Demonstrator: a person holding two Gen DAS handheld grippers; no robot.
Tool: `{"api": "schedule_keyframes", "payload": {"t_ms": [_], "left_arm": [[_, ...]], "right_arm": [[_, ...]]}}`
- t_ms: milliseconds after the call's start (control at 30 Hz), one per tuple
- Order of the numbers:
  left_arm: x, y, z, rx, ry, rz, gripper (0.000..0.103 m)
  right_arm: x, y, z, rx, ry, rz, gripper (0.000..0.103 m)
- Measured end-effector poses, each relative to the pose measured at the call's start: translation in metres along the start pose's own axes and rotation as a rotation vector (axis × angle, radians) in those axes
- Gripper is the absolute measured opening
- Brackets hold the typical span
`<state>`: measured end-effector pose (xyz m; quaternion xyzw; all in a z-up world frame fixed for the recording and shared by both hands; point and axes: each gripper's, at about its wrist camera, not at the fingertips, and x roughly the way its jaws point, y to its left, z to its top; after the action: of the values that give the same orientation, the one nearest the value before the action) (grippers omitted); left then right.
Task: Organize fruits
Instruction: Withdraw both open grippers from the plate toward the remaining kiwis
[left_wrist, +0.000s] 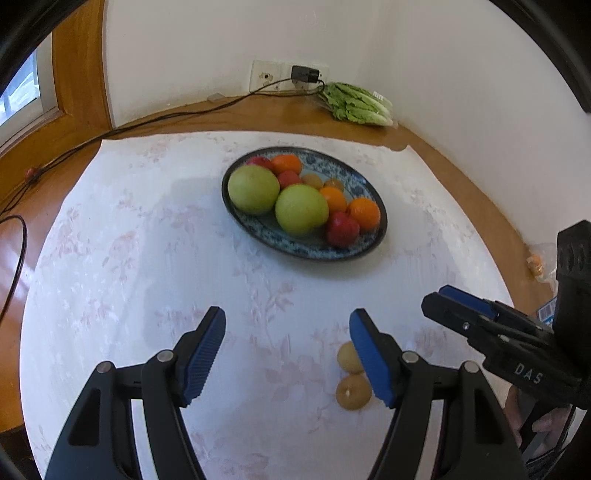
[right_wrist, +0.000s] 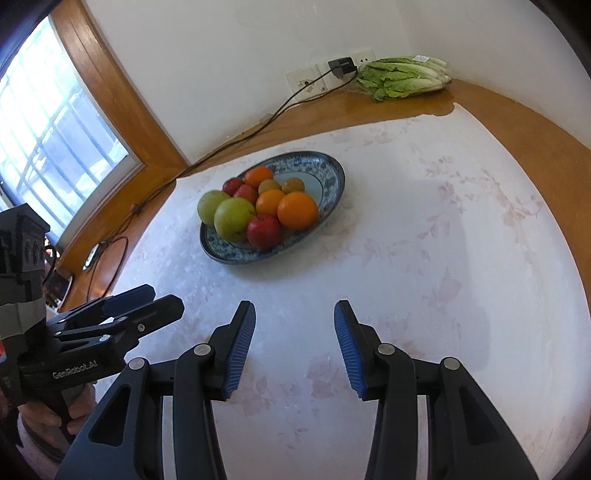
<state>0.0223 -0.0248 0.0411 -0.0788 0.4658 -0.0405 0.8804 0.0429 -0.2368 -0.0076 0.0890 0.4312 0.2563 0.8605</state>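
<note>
A blue patterned oval plate (left_wrist: 347, 168) (right_wrist: 328, 171) sits mid-table on a white floral cloth. It holds two green fruits (left_wrist: 301, 208), oranges (right_wrist: 297, 209), red apples (right_wrist: 263, 230) and small brown fruits. Two small brown fruits (left_wrist: 352, 392) lie loose on the cloth, just outside and partly behind the right finger of my left gripper (left_wrist: 288, 326). That gripper is open and holds nothing. My right gripper (right_wrist: 293, 314) hovers over bare cloth in front of the plate, open and holding nothing. Each gripper shows at the edge of the other's view (left_wrist: 437, 301) (right_wrist: 162, 299).
A bagged leafy cabbage (left_wrist: 354, 105) (right_wrist: 402, 77) lies in the far corner by a wall socket with a charger (left_wrist: 304, 74). Its cable runs left along the wooden tabletop. A window (right_wrist: 55, 129) is at the left. A crumpled plastic bag (left_wrist: 543, 262) sits at the table's right edge.
</note>
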Motion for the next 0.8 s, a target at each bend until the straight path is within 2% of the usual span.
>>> {"api": "schedule_keyframes", "payload": {"t_ms": [333, 567, 800], "left_arm": [[0.003, -0.013, -0.022, 0.035, 0.036, -0.053, 0.073], [0.005, -0.026, -0.036, 0.097, 0.049, -0.037, 0.072], [0.005, -0.037, -0.047, 0.148, 0.041, -0.065, 0.051]], "right_arm": [[0.004, -0.002, -0.012, -0.013, 0.021, -0.018, 0.046], [0.001, -0.004, -0.012, -0.014, 0.011, -0.033, 0.046], [0.002, -0.006, -0.012, 0.000, 0.022, -0.020, 0.046]]}}
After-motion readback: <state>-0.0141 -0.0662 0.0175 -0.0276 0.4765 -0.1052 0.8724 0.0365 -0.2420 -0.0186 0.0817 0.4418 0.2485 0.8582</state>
